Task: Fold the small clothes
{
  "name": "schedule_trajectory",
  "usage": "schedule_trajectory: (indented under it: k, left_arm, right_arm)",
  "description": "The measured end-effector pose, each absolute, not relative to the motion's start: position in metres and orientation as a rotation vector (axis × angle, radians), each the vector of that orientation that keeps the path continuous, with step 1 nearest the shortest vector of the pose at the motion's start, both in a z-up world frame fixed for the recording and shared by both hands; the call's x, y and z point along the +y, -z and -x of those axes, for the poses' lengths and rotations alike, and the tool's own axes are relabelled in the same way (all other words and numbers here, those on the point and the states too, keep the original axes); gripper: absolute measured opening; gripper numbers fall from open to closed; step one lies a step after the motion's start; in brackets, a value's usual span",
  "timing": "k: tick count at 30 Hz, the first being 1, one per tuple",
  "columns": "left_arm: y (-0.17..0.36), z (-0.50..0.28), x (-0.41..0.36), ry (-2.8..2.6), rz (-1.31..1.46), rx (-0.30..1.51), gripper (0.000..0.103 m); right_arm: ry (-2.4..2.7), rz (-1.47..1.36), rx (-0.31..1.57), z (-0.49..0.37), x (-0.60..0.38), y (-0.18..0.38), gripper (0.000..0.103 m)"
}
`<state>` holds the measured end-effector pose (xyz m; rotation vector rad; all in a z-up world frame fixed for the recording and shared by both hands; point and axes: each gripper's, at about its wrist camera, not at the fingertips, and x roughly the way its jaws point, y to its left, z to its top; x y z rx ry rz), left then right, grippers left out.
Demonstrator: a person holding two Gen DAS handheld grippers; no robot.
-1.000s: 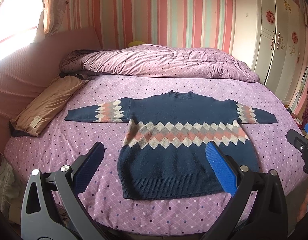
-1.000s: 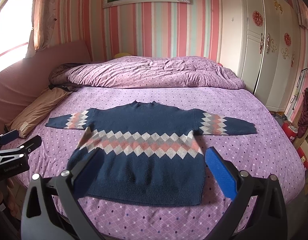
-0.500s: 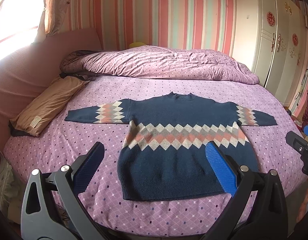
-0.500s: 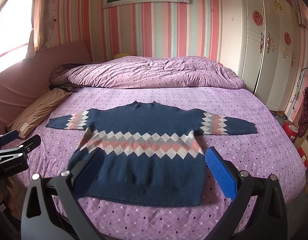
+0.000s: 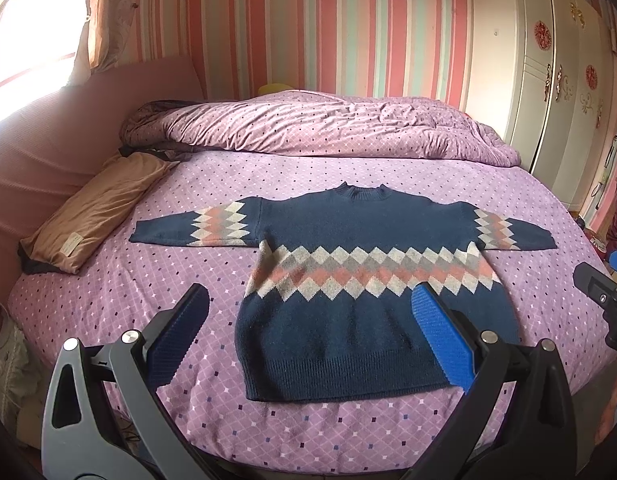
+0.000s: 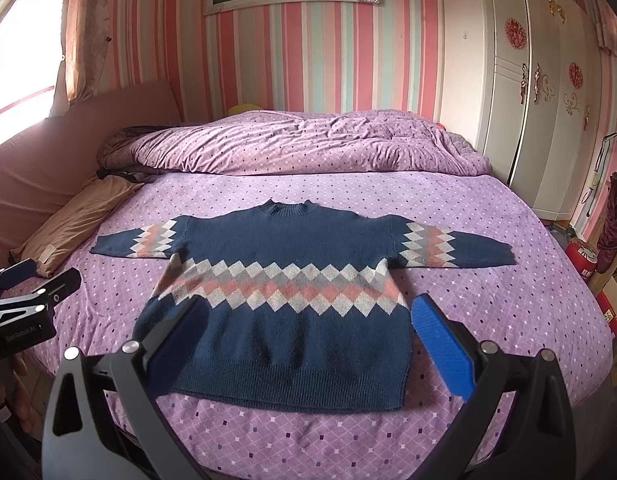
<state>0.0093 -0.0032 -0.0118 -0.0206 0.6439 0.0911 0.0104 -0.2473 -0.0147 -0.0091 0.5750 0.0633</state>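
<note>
a navy sweater (image 5: pixel 368 280) with a diamond band is seen laid flat, front up, in the middle of the purple bed (image 5: pixel 108 292), collar toward the rumpled quilt (image 5: pixel 328 128), both sleeves spread out to the sides, hem nearest the cameras. the left gripper (image 5: pixel 308 320) is held above the near edge of the bed, its fingers (image 5: pixel 440 336) spread wide and nothing caught between them; the right gripper (image 6: pixel 308 328) is held the same way, fingers (image 6: pixel 438 338) released and empty, poised over the hem. no contact with the knit is made by either one. a tan pillow (image 5: pixel 92 216) is parked off to the left, well apart from the garment. by the look of it, no fold has been made, so the step in hand is judged to be the approach. the next move would likely call for a sleeve cuff or shoulder to be pinched and carried across the body, with the thick knit gripped deep enough that it is not dragged askew.
</note>
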Motion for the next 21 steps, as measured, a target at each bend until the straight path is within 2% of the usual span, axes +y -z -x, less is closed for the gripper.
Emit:
schedule_trajectory:
  k: [21]
  left_arm:
    - [0.0142,-0.0194,-0.0039,-0.094,0.018,0.645,0.1]
  right_arm:
    - [-0.061,0.008,0.579,-0.0188,-0.2534,0.0213,0.102]
